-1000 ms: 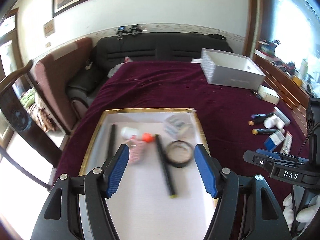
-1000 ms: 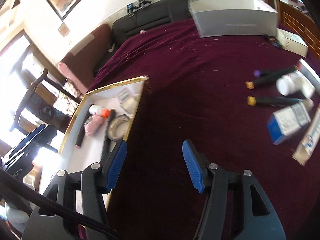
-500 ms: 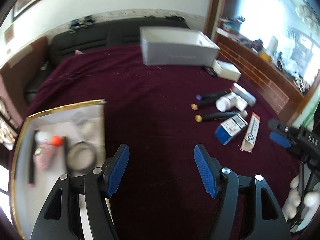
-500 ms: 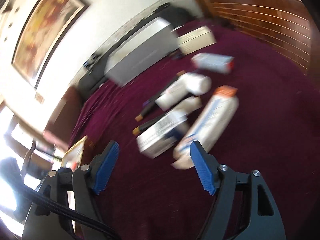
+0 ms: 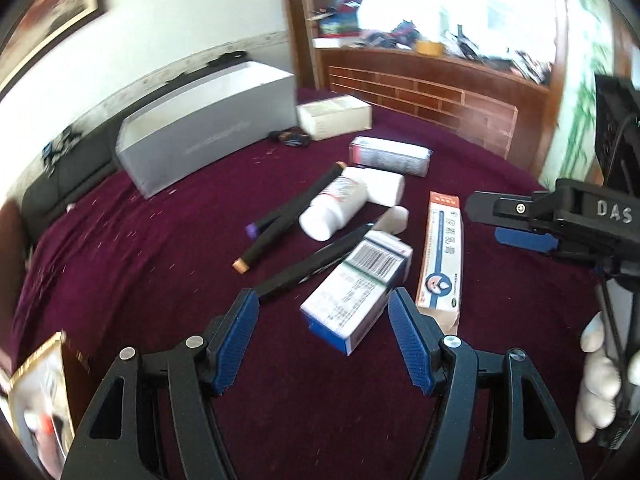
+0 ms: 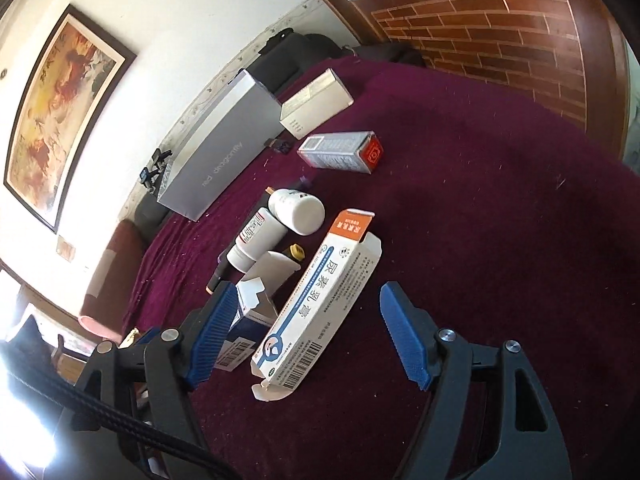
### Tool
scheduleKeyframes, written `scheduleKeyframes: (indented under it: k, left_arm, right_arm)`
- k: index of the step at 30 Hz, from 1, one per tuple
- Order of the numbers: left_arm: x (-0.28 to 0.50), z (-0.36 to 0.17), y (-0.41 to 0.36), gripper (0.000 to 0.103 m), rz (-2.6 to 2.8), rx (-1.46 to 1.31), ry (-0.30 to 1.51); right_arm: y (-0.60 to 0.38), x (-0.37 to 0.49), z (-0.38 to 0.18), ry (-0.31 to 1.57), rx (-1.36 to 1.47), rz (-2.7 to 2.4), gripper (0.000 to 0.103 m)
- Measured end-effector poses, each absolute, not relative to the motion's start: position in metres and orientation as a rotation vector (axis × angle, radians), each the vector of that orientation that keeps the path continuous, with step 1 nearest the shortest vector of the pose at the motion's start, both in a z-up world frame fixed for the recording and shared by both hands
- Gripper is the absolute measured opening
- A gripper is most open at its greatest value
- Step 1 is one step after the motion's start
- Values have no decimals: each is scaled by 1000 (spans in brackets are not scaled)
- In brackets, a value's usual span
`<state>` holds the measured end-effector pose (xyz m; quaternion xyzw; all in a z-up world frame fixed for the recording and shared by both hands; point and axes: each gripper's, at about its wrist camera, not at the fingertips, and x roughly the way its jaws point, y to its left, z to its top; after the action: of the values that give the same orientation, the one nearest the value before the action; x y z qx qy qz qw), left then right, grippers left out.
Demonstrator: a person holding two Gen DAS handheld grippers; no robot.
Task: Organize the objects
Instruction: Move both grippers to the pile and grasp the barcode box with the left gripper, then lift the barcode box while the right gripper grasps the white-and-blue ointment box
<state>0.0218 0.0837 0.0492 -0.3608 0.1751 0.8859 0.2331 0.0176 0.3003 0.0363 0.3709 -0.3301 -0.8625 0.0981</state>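
A pile of medicine items lies on the maroon cloth (image 5: 160,264). It holds a blue-and-white carton (image 5: 356,296), a long orange-and-white ointment box (image 5: 440,252), white bottles (image 5: 334,208) and black pens (image 5: 296,208). My left gripper (image 5: 322,336) is open, and the blue-and-white carton lies just ahead between its fingertips, untouched. In the right wrist view my right gripper (image 6: 308,336) is open astride the ointment box (image 6: 316,300), pads clear of it. The carton (image 6: 248,320) sits by its left finger. The right gripper (image 5: 528,236) also shows at the left view's right edge.
A large grey box (image 5: 204,132) and a small white box (image 5: 334,116) stand at the back, with a silver box with a red end (image 6: 340,152) nearer. The gold-rimmed tray (image 5: 36,400) is at the bottom left. A gloved hand (image 5: 600,380) holds the right gripper.
Both views have swung from the tray to the pile of boxes and bottles on the right and come closer to it. The right gripper's jaws stand wider than a second ago.
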Motion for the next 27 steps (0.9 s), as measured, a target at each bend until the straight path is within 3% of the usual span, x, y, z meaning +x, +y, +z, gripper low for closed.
scheduleKeyframes:
  k: [4,11,12,13,16,27]
  left_arm:
    - [12,36,101,61,2388,-1004,549]
    - [3,17,119,61,2322,-1073,510]
    - [2,17,120,56,2321,-1091,493]
    - [1,17,119,41,2316,-1107,470]
    - [3,21,113,29,2305,-1129,413]
    - [17,34,92,30,2352,-1150,342]
  right_arm:
    - [302,15,31,-1004,1115,-2515,73]
    - [301,13,27,-1013,1138,-2500,73]
    - [301,14,27,-1011,1140,-2503,73]
    - [300,14,27,-1010,1142,-2504,73]
    - [300,14,26,-1005,1153,-2512,73]
    - [298,14,26,-974,1173,-2547,74]
